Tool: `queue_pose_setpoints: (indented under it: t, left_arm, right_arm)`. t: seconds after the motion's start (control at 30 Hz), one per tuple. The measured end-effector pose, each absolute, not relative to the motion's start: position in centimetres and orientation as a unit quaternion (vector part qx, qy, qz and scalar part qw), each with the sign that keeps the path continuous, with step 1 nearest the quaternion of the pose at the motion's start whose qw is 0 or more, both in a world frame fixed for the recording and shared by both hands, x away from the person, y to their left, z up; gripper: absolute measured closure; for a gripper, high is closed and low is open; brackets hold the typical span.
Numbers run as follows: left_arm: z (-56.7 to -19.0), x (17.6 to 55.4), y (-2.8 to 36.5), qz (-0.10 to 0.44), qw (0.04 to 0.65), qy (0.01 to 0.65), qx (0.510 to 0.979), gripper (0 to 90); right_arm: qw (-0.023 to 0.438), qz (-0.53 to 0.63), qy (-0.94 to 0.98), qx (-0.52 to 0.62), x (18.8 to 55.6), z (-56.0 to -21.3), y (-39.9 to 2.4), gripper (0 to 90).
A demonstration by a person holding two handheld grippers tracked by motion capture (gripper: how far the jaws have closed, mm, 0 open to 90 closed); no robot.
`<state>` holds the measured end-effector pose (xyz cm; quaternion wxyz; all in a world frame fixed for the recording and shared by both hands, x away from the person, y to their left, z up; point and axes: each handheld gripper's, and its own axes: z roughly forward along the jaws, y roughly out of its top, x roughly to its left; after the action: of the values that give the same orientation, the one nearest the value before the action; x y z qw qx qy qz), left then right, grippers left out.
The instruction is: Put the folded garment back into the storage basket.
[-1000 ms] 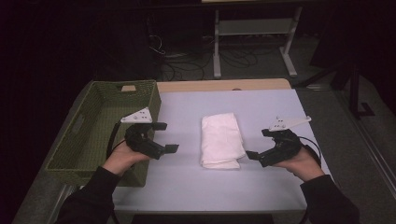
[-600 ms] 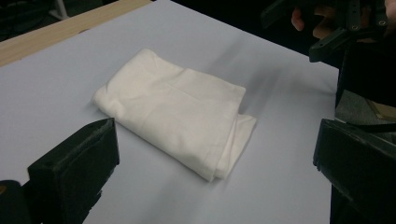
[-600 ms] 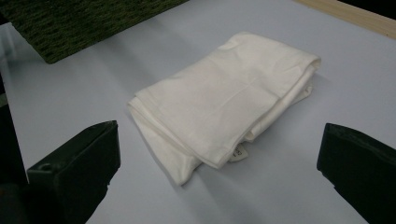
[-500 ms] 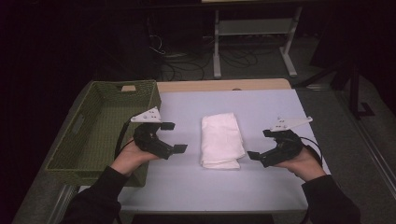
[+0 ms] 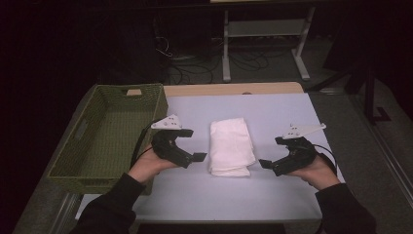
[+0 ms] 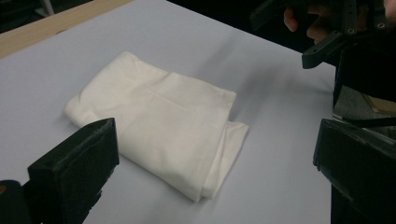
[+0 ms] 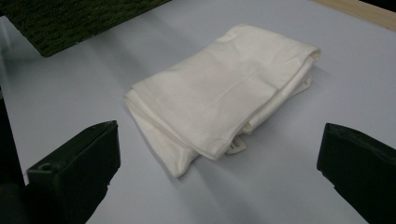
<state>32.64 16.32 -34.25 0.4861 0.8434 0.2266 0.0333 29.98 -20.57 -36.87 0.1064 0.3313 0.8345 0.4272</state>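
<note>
Folded white cloth [image 5: 231, 146] sits flat on your table [image 5: 272, 112], between your left gripper [image 5: 194, 145] and right gripper [image 5: 272, 152], both with jaws wide apart, neither touching it.

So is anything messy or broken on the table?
Nothing is broken or spilled. The folded white cloth lies flat between the open left gripper and the open right gripper. Only its near end is a bit uneven, the layers sticking out. The green woven basket sits straight at the left edge.

White cloth [image 5: 231, 146] — soft, matt cotton; basket [image 5: 109, 131] — rough green weave; table [image 5: 272, 112] smooth, matt.
</note>
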Motion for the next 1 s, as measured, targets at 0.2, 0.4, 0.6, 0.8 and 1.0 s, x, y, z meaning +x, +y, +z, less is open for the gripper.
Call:
queue_pose_setpoints:
  t: [0.2,0.4,0.6,0.8,1.0]
  left_arm:
    - [-34.9,32.4,15.1,0.029,0.484,0.221,0.847,0.0]
    - [-35.6,32.3,14.4,0.028,0.480,0.217,0.850,0.0]
    - [-36.6,32.3,14.2,0.023,0.481,0.219,0.849,0.0]
    - [-37.4,32.3,14.2,0.028,0.478,0.218,0.850,0.0]
    - [-38.2,32.3,14.3,0.026,0.478,0.225,0.849,0.0]
  right_arm:
    - [0.107,0.425,0.835,0.333,29.9,-37.1,-20.7,0.0]
    - [0.106,0.424,0.836,0.331,29.9,-37.3,-20.8,0.0]
    - [0.103,0.421,0.839,0.330,29.8,-37.6,-20.8,0.0]
    - [0.098,0.416,0.842,0.330,29.8,-38.1,-20.6,0.0]
    - [0.097,0.416,0.842,0.330,29.6,-38.5,-20.5,0.0]
